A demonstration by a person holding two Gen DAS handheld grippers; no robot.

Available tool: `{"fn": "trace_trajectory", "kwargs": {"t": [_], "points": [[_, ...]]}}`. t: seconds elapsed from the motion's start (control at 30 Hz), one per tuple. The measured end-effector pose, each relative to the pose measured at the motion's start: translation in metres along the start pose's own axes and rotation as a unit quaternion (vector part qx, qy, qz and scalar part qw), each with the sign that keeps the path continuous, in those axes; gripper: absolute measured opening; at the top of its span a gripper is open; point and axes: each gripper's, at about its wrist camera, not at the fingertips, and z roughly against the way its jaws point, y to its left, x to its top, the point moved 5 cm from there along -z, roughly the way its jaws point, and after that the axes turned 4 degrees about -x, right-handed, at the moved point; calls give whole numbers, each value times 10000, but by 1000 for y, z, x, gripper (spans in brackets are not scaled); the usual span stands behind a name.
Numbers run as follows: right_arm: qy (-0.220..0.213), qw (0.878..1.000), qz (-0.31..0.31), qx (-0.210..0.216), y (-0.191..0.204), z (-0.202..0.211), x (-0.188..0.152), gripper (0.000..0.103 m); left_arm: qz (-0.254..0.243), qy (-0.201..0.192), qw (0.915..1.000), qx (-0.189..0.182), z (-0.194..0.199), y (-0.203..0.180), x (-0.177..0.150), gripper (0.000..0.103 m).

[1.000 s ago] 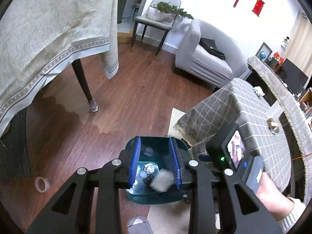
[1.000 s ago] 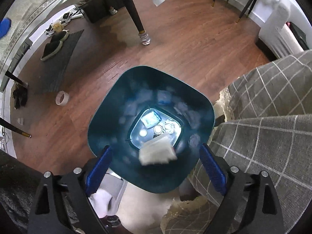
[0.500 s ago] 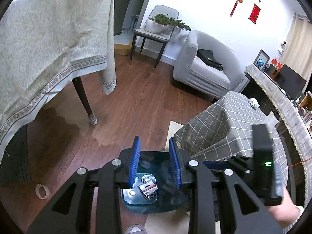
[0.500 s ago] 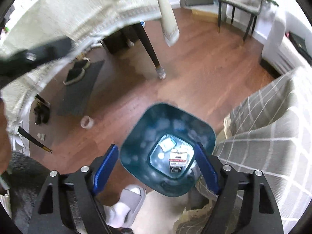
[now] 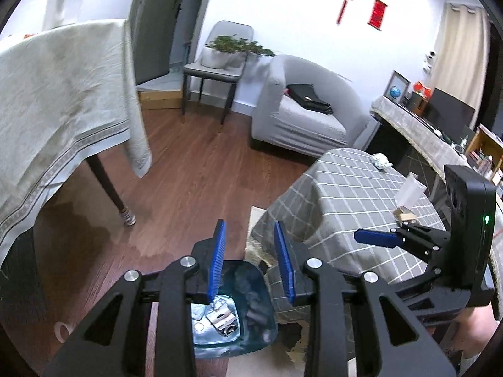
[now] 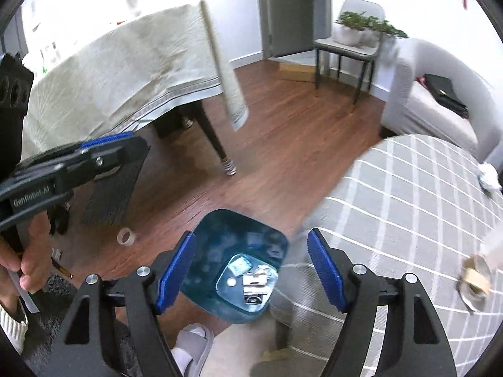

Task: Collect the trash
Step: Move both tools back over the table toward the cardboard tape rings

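Observation:
A dark teal trash bin (image 6: 220, 245) stands on the wood floor beside the low checked table (image 6: 408, 207); it also shows in the left wrist view (image 5: 251, 286). Several scraps lie on its bottom (image 6: 251, 279). My right gripper (image 6: 251, 270) is open and empty, raised above the bin. My left gripper (image 5: 251, 264) is open and empty, above the bin's near edge. On the checked table lie a crumpled white wad (image 5: 382, 161), a clear plastic piece (image 5: 408, 191) and a brown crumpled scrap (image 6: 474, 278).
A tall table with a beige cloth (image 5: 56, 119) stands at the left. A tape roll (image 6: 126, 236) lies on the floor by a dark mat (image 6: 110, 194). A grey sofa (image 5: 301, 116) and a chair with a plant (image 5: 217, 69) stand behind. A slippered foot (image 6: 195, 342) is near the bin.
A pale scrap that was falling above the bin has dropped in and lies on its bottom. Both grippers have risen and tilted up, showing more of the room.

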Motion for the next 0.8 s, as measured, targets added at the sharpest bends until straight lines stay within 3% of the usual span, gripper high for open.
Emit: {"fn": "trace_trajectory", "kwargs": {"t": [0.17,0.43,0.8], "points": [[-60,9995,-148,-266,-28,15,-15,74,-160,53,9998,-133,-12,-31,-1,46],[-80,9970,-474,-613,-83,36,-40,74,-540,184,9977,-369,-40,-94,-5,53],[-169,9855,-967,-1382,-170,78,-80,74,-1078,329,9911,-704,-81,-176,-15,70]]}}
